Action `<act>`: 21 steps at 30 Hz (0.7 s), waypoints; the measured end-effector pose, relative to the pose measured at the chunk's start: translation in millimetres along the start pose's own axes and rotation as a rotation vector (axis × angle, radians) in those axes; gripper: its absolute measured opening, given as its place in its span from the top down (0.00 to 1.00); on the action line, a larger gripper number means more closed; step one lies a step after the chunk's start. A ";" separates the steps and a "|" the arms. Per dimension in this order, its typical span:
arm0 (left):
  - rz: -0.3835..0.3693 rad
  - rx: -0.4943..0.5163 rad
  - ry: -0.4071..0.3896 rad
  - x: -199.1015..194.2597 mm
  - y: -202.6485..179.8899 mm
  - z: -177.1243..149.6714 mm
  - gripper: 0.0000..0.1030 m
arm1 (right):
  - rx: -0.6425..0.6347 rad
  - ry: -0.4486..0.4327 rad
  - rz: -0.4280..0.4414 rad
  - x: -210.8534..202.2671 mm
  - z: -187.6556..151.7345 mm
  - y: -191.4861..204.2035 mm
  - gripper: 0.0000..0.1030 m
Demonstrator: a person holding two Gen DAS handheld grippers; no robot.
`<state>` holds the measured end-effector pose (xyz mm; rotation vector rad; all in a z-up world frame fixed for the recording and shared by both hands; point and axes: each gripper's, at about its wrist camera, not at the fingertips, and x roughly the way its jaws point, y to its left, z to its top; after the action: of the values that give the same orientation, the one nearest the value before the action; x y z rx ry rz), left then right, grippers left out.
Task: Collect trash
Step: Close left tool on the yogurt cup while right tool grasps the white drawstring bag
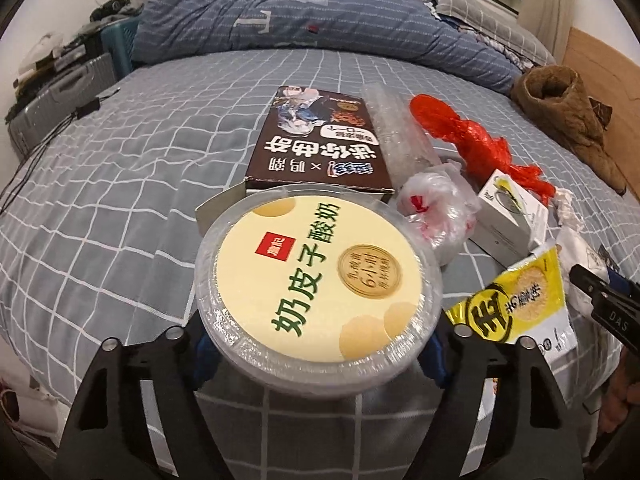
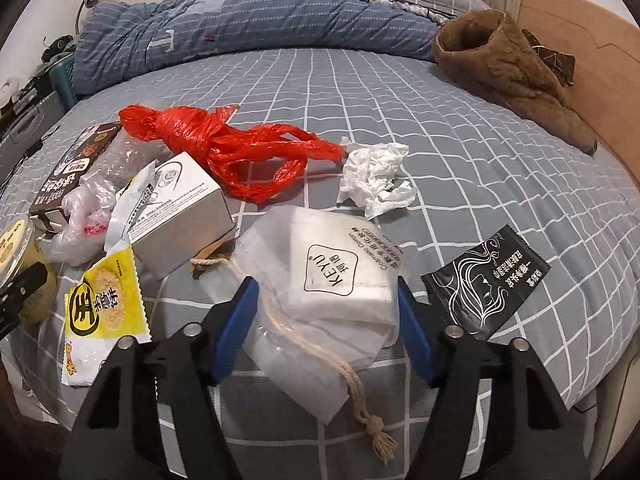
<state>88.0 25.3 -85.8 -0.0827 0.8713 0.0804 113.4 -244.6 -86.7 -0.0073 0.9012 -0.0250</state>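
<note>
Trash lies on a grey checked bed (image 1: 120, 184). My left gripper (image 1: 316, 344) is shut on a round yogurt tub (image 1: 320, 280) with a cream lid and holds it just above the sheet. The tub also shows in the right wrist view (image 2: 16, 252) at the far left. My right gripper (image 2: 326, 312) is open, one finger on each side of a white drawstring pouch of cotton pads (image 2: 320, 276), apart from it. Nearby lie a brown box (image 1: 316, 140), a red plastic bag (image 2: 224, 140), a white box (image 2: 184, 204), a yellow snack wrapper (image 2: 104, 304), a crumpled tissue (image 2: 376, 176) and a black sachet (image 2: 488, 276).
A folded blue quilt (image 2: 260, 20) and pillows lie at the head of the bed. A brown fleece garment (image 2: 512, 68) lies at the right by the wooden headboard (image 2: 600, 64). A clear bubble wrap roll (image 1: 396, 132) and a clear bag (image 1: 440, 208) lie by the boxes. A suitcase (image 1: 56, 96) stands left of the bed.
</note>
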 end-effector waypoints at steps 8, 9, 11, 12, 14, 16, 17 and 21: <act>-0.009 0.005 -0.003 1.8 1.4 3.0 0.29 | -0.010 -0.013 -0.014 -1.3 -0.2 1.6 0.55; -0.009 0.006 -0.004 2.0 1.8 3.1 0.29 | -0.010 -0.016 -0.015 -1.9 0.0 1.4 0.57; -0.007 0.010 0.000 1.7 1.7 3.1 0.29 | -0.011 -0.018 -0.017 -3.6 0.5 1.5 0.58; -0.006 0.012 0.001 1.0 1.9 3.1 0.29 | -0.011 -0.019 -0.018 -4.7 1.0 1.4 0.58; -0.004 0.013 0.003 -1.0 0.5 3.6 0.29 | -0.009 -0.021 -0.018 -8.8 2.4 1.4 0.58; -0.005 0.013 0.001 -4.5 0.7 4.7 0.29 | -0.009 -0.024 -0.017 -12.9 3.3 1.9 0.58; -0.003 0.013 0.000 -6.3 0.7 5.2 0.29 | -0.009 -0.024 -0.016 -14.2 3.9 1.5 0.58; -0.004 0.014 -0.009 -15.0 1.8 6.1 0.29 | -0.015 -0.034 -0.016 -23.4 5.7 1.1 0.61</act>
<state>82.8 27.2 -70.5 -0.0713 0.8629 0.0708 103.4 -243.0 -64.8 -0.0289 0.8672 -0.0332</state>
